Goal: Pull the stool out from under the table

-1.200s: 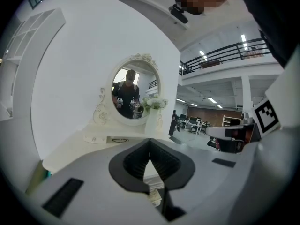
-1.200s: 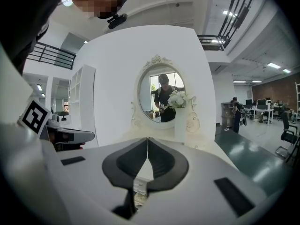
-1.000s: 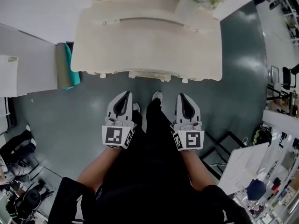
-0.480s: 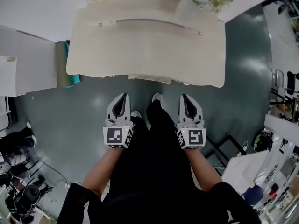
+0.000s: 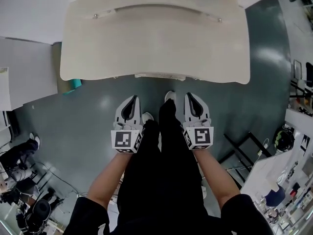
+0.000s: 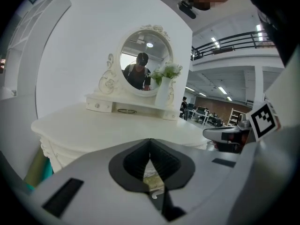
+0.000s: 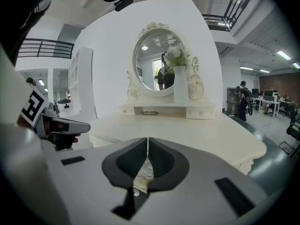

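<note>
A cream dressing table (image 5: 151, 43) fills the top of the head view. A narrow cream edge, seemingly the stool (image 5: 161, 76), peeks out under the table's front rim; the rest of it is hidden. My left gripper (image 5: 131, 100) and right gripper (image 5: 190, 96) hang side by side over the grey floor, just short of that rim, on either side of my legs. Both are shut with nothing between the jaws. In the left gripper view the closed left gripper (image 6: 150, 143) points at the tabletop (image 6: 93, 125). The right gripper (image 7: 148, 141) does the same from the right.
An oval mirror (image 6: 145, 62) and a white vase of flowers (image 6: 165, 93) stand at the back of the table. A teal and olive roll (image 5: 68, 84) leans by the table's left end beside a white panel (image 5: 24, 67). A black frame (image 5: 244, 148) and clutter lie at the right.
The table has grown and come nearer in the head view as I stepped toward it. Both grippers moved slightly forward toward its front rim and stayed shut.
</note>
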`<state>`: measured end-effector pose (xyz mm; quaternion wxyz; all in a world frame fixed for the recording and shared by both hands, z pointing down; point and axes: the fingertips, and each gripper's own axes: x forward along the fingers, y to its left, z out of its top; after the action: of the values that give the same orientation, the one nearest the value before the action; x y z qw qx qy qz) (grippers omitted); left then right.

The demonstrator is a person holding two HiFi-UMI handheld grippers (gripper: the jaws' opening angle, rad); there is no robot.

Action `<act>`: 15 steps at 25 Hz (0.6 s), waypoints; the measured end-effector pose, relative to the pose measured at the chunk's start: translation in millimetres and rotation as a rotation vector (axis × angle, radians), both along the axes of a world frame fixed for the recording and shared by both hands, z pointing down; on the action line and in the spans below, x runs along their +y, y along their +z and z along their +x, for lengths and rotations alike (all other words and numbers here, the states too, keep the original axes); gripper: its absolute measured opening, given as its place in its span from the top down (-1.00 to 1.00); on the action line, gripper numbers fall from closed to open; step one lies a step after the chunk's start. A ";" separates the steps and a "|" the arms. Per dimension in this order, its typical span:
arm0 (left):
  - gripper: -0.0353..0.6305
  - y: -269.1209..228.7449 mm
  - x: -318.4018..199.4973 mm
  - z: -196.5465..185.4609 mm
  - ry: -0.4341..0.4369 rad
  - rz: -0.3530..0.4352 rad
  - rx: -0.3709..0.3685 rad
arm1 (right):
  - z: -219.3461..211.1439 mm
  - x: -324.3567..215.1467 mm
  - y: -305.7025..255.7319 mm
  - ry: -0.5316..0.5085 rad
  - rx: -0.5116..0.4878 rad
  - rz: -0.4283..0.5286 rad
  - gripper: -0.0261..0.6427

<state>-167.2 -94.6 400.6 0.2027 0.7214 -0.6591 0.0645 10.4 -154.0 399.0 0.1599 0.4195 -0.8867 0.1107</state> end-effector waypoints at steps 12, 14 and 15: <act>0.85 119.1 -6.2 3.2 -0.001 -0.020 -0.057 | -4.1 -4.8 129.4 0.012 0.021 -0.046 0.86; 0.85 141.4 -8.8 0.1 0.012 -0.032 -0.059 | -3.8 -9.0 148.9 0.017 0.038 -0.045 0.86; 0.85 150.9 -10.1 -1.5 0.015 -0.033 -0.057 | -3.1 -10.4 159.0 0.018 0.048 -0.046 0.86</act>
<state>-168.7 -104.7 551.5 0.1950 0.7209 -0.6579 0.0975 7.3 -164.4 558.0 0.1896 0.4263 -0.8760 0.1227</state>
